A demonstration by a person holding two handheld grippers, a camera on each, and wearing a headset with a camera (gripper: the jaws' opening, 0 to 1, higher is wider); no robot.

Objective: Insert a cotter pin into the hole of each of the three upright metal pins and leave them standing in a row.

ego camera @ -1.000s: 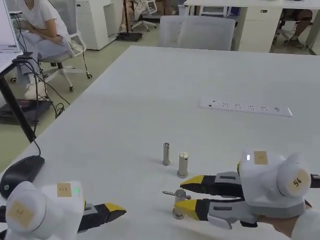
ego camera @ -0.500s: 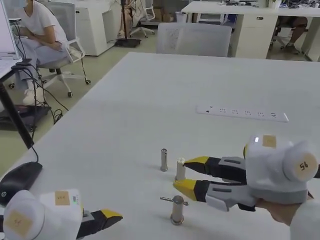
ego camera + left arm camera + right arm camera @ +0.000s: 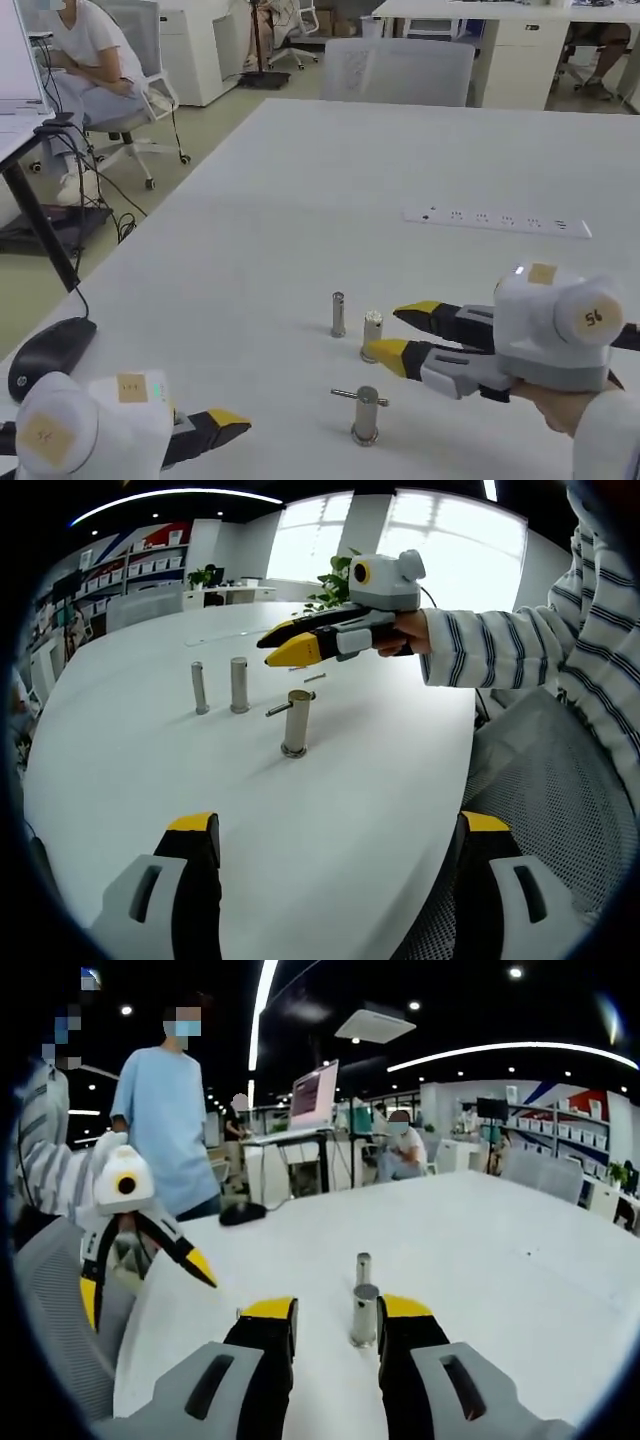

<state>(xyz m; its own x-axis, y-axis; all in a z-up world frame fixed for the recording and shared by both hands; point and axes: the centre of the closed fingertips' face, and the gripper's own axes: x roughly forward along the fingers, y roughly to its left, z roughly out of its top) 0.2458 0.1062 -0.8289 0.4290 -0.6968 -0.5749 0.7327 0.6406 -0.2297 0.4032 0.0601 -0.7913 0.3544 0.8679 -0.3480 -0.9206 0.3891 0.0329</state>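
Hanging the right claw (image 3: 388,331), narrowly parted and empty, just beside the middle metal pin (image 3: 372,326); risking toppling it by closing off-centre. Holding the left claw (image 3: 335,825) wide, empty.

We count three silvery pieces, all upright on the white table (image 3: 300,200). The far pin (image 3: 338,314) is slim. The middle pin (image 3: 372,329) is thicker and stands just beside it. The near pin (image 3: 366,416) stands apart from those two, has a flared foot, and carries a cotter pin (image 3: 352,395) crosswise through its top.
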